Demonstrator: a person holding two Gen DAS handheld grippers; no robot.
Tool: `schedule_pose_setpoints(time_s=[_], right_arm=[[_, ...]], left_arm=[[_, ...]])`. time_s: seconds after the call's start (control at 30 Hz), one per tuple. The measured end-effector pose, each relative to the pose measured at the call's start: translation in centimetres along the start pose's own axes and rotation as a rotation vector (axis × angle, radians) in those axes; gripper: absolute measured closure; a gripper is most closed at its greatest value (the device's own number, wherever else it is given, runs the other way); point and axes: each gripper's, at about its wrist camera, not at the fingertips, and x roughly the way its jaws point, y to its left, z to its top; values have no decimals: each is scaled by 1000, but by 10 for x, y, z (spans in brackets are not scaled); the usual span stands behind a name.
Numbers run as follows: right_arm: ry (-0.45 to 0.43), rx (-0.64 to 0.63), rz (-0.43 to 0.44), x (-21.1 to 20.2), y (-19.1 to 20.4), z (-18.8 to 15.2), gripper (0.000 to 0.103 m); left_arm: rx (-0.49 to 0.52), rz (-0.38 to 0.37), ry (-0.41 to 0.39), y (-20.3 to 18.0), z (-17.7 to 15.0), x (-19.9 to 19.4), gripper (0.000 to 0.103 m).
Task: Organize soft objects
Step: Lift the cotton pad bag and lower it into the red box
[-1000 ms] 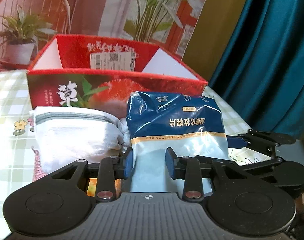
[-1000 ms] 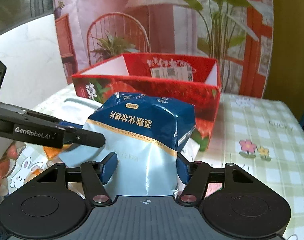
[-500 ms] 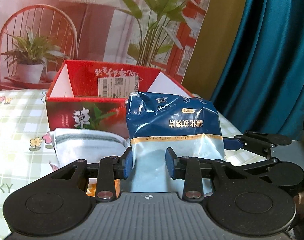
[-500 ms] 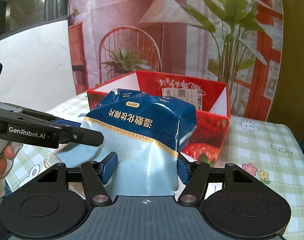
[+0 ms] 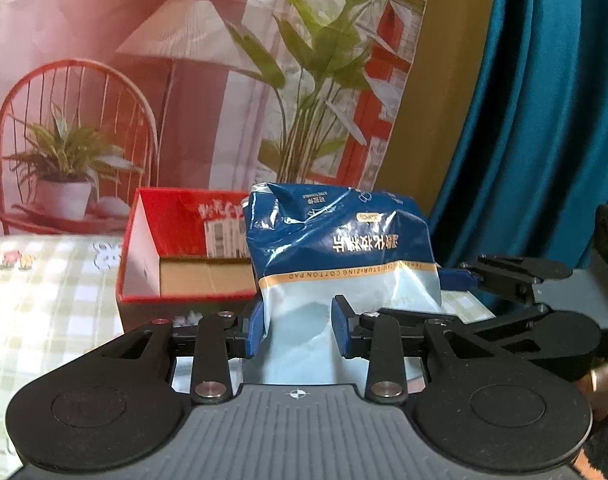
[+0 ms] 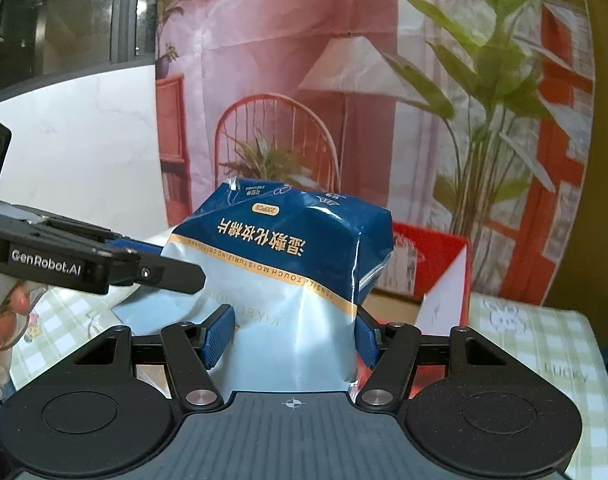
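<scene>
A blue and pale cotton pad pack (image 5: 344, 264) hangs in the air, held from two sides. My left gripper (image 5: 298, 330) is shut on its pale lower end, blue pads pinching the plastic. My right gripper (image 6: 292, 332) is shut on the same cotton pad pack (image 6: 296, 280), pads pressed into both flanks. Each gripper shows in the other's view: the right one (image 5: 464, 278) at the pack's right edge, the left one (image 6: 136, 256) reaching in from the left. Behind and below the pack stands the open red box (image 5: 144, 248), its brown cardboard floor bare where visible; the same red box (image 6: 444, 284) shows right of the pack.
A checked tablecloth with flower prints (image 5: 44, 280) covers the table (image 6: 536, 340). A printed backdrop with a chair, lamp and plants hangs behind. A teal curtain (image 5: 544, 120) fills the right side. A person's fingers (image 6: 8, 320) show at the far left.
Both grippers have risen with the pack. The red box has sunk in both views, so its inside floor now shows. The white mesh pouch beside the box has dropped out of sight.
</scene>
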Motion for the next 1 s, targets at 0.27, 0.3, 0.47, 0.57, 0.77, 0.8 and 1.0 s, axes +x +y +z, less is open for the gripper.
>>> schedule_pose_setpoints(time_s=[0.27, 0.3, 0.47, 0.57, 0.77, 0.8, 1.0], right_arm=[[-18, -8, 20, 30, -14, 38, 43], [-20, -5, 24, 37, -18, 44, 43], [-23, -20, 31, 70, -30, 67, 43], [-18, -54, 43, 90, -36, 77, 43], [43, -35, 50, 137, -52, 84, 43], [54, -25, 49, 145, -54, 84, 43], [180, 53, 36, 192, -67, 73, 43]], left_arm=[[14, 3, -24, 15, 35, 18, 63], [13, 5, -25, 18, 40, 23, 63], [-3, 30, -25, 40, 62, 46, 63], [-10, 50, -18, 53, 72, 61, 63], [-2, 97, 34, 72, 77, 99, 63], [0, 102, 45, 75, 77, 104, 63], [24, 126, 138, 90, 68, 138, 63]])
